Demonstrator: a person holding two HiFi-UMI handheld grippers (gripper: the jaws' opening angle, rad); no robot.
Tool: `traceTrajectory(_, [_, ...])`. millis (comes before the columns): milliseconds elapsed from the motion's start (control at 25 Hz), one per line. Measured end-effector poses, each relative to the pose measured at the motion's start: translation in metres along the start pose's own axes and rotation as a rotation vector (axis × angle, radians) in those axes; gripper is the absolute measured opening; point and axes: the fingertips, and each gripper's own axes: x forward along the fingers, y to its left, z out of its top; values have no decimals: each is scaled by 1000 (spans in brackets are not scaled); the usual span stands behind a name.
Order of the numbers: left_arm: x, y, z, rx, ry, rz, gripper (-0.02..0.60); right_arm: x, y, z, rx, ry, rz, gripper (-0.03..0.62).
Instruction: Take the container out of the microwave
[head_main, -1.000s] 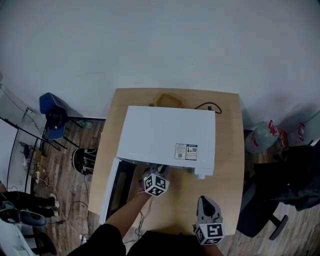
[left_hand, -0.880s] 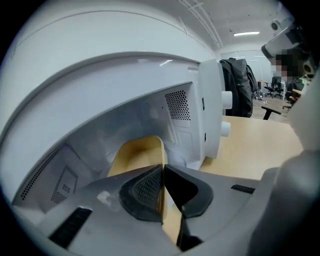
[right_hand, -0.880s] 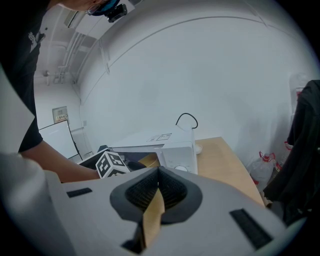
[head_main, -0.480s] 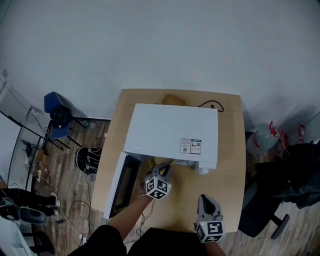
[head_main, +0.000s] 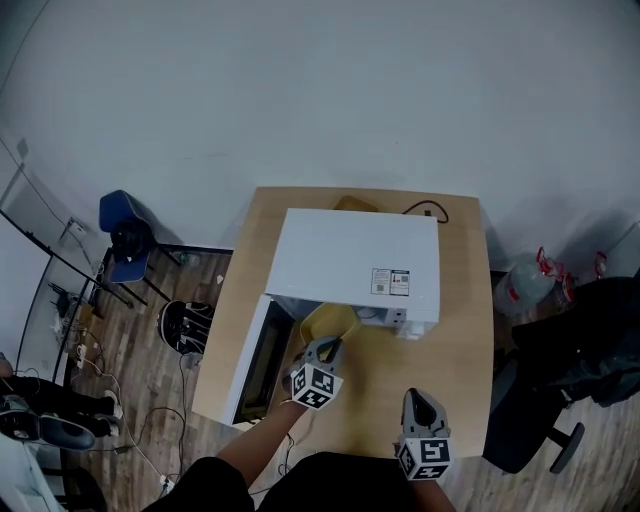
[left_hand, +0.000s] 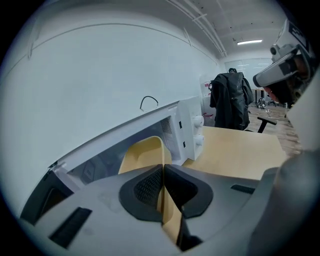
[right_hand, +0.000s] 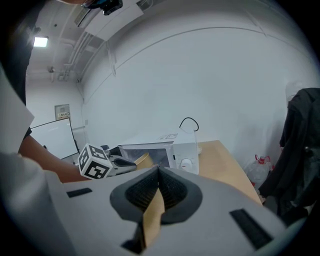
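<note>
A white microwave (head_main: 350, 260) stands on the wooden table (head_main: 455, 340) with its door (head_main: 255, 355) swung open to the left. A yellow container (head_main: 330, 322) sits just outside the oven's opening, in front of it. My left gripper (head_main: 325, 350) is shut on the container's near rim; in the left gripper view the pads (left_hand: 150, 187) pinch the thin yellow wall (left_hand: 142, 155). My right gripper (head_main: 420, 405) hovers over the table's front right, shut with nothing in it. The right gripper view shows the container (right_hand: 143, 160) beside the left gripper (right_hand: 122, 164).
A black cable (head_main: 425, 212) and a tan object (head_main: 352, 203) lie behind the microwave. A blue chair (head_main: 125, 235) stands left of the table. To the right are a water bottle (head_main: 525, 280) and a black office chair with a jacket (head_main: 580, 370).
My left gripper has drawn back from the microwave's opening, and the yellow container has come out with it into view. The right gripper has barely shifted.
</note>
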Motion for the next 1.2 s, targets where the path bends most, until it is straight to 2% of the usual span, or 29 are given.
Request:
traceTrajectory(200, [-31,-11,-4,-18,-19,3,20,-13,7,-2,-9,-19,-16,60])
traceTrajectory(360, [-62,-17,4,-87,-46,12,20,-26,14,0,0,-34,-28,58])
traceTrajectory(600, [-103,-29,18,-137,-120,13,20,-40,27,2,-17,-46,-33,58])
traceTrajectory(920, [-160,-35,44,-311,-243,49,20,-55,48,14,-74,-64,-12,60])
traceTrajectory(1040, [-182,-36,61,-341,-294,57,20,-61,51,21,-92,-72,-8,58])
traceTrajectory(1200, [-203,-40,66,-382,-300,65,20,-67,54,28,-105,-83,-6,58])
